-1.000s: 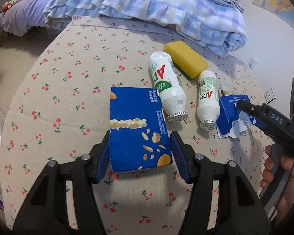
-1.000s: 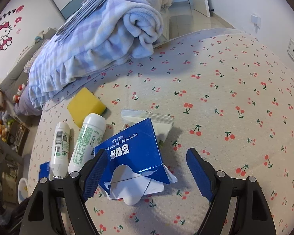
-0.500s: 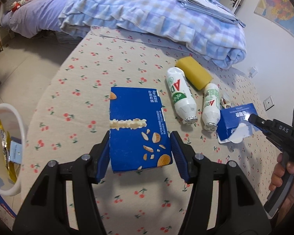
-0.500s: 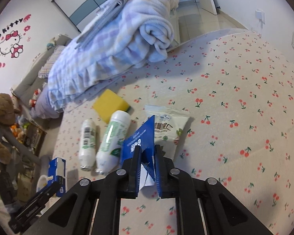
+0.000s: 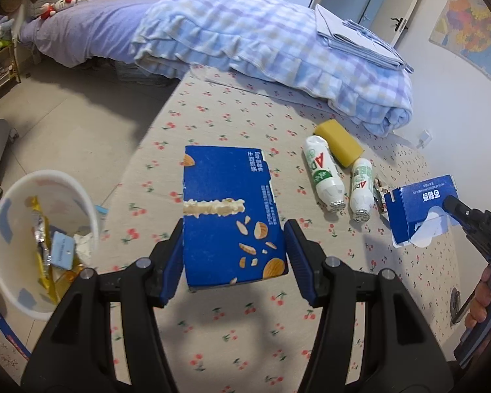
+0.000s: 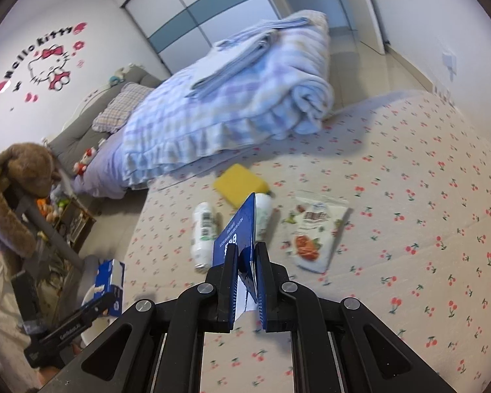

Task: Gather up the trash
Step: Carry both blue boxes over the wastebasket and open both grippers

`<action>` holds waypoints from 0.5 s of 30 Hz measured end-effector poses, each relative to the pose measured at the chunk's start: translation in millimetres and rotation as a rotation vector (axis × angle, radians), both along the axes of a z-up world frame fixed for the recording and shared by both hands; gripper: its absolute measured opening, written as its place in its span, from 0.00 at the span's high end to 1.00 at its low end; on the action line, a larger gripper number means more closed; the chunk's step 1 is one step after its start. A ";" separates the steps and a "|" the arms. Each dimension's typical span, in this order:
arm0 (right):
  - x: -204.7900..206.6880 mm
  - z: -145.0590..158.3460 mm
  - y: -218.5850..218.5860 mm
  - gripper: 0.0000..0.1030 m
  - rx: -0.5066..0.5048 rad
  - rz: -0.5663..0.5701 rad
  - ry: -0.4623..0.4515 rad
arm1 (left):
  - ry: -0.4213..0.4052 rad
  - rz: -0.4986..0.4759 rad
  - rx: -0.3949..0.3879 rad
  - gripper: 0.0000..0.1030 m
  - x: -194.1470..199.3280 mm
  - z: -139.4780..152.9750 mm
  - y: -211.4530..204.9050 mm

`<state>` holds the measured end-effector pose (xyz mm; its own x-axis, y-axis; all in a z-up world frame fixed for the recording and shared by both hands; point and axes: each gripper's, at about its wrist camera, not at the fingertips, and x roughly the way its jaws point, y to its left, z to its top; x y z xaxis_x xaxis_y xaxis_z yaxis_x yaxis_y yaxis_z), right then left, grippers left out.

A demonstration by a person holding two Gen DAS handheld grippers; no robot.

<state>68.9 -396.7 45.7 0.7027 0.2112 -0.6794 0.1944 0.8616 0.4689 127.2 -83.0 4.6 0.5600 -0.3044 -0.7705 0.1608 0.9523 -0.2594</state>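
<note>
My left gripper (image 5: 234, 257) pinches the biscuit box (image 5: 230, 213), lifted over the cherry sheet (image 5: 212, 327), its long axis pointing away from me. My right gripper (image 6: 245, 281), jaws just closed, squeezes the torn carton (image 6: 240, 229) flat, raised and pointing down. The white bin (image 5: 3, 252) holds wrappers.

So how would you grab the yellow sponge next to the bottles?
I'd take the yellow sponge from above, across its two long sides near the middle. It lies flat on the cherry-print mat and looks blocky, so the narrow width suits a gripper best. One end sits close to the white bottle, so come down at the end farther from it, probably.
</note>
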 end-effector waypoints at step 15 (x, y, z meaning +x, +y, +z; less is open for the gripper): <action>11.7 14.2 87.9 0.90 -0.024 0.174 -0.040 | -0.011 0.139 0.003 0.42 -19.7 3.6 81.2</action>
<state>80.6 -308.9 59.9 0.6835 0.3156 -0.6582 0.0236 0.8917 0.4521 107.4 -1.9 8.2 0.6052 -0.2209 -0.7648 0.0299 0.9664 -0.2554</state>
